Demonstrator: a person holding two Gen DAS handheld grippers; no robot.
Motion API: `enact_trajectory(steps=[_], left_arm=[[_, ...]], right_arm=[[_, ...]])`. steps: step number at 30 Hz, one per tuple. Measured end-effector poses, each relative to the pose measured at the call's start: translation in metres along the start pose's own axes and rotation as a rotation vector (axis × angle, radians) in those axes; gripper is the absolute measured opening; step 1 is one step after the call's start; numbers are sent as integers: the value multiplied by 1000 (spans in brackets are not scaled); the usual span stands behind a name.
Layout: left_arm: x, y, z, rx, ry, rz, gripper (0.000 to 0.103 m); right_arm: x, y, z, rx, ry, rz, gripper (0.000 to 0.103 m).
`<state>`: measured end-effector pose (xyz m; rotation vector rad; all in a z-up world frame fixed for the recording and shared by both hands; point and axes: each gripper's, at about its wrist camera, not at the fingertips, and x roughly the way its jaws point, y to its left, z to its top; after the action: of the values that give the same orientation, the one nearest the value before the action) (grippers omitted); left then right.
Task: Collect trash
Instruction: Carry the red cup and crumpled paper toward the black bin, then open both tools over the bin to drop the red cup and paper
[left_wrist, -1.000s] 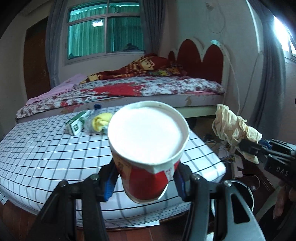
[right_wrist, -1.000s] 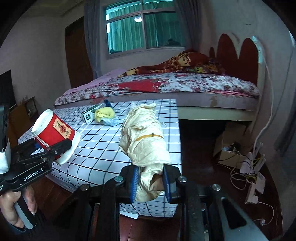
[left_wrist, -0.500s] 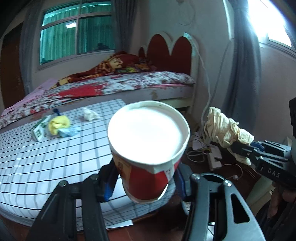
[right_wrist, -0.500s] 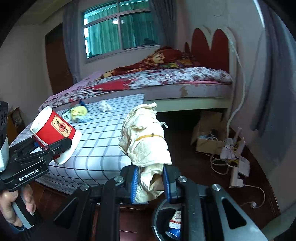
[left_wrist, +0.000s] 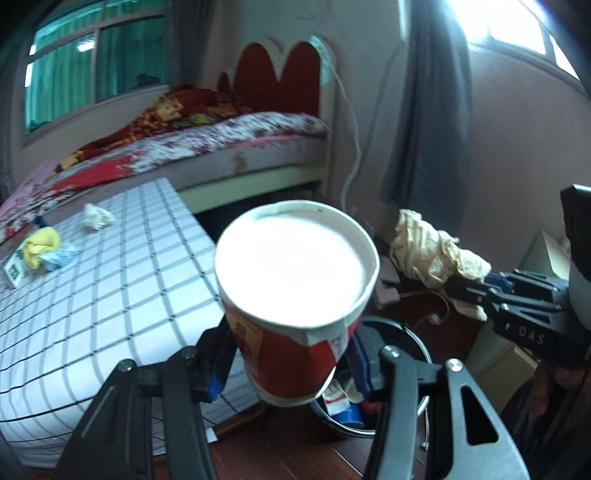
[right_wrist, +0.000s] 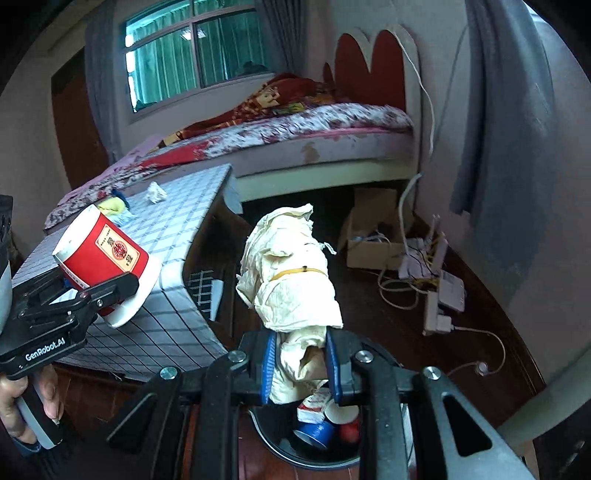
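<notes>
Your left gripper (left_wrist: 291, 363) is clamped round a red paper cup (left_wrist: 295, 295), mouth facing the camera. Your right gripper (right_wrist: 299, 363) is pinched tight on a crumpled cream paper wad (right_wrist: 291, 280). The black trash bin (right_wrist: 314, 443) sits at 6 o'clock, just below the wad.

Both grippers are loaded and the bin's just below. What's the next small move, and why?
Probably open the right gripper. Its paper wad hangs directly over the bin, which already holds trash, so it should drop in. The left gripper, clamping the red cup, looks to sit nearer the bin's edge and can follow.
</notes>
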<state>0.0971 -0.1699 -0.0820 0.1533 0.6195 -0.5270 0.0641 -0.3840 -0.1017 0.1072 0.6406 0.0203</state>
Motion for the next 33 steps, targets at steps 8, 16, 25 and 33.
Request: enact_trajectory(steps=[8,16,25,33], left_arm=[[47,-31,-23,47,148,-118,54],[84,-52,-41,66,254,-176,55],[114,-48,-42,-47,306,-274,101],[110,-23,-60,-77,305,-54,103]], right_arm=[[19,-27,-30,-9,113,-9,25],[43,-39,-45,-82,223,23,25],[90,-44,-64,-189,381,11,92],[100,-65,-72,-110,395,-110,102]])
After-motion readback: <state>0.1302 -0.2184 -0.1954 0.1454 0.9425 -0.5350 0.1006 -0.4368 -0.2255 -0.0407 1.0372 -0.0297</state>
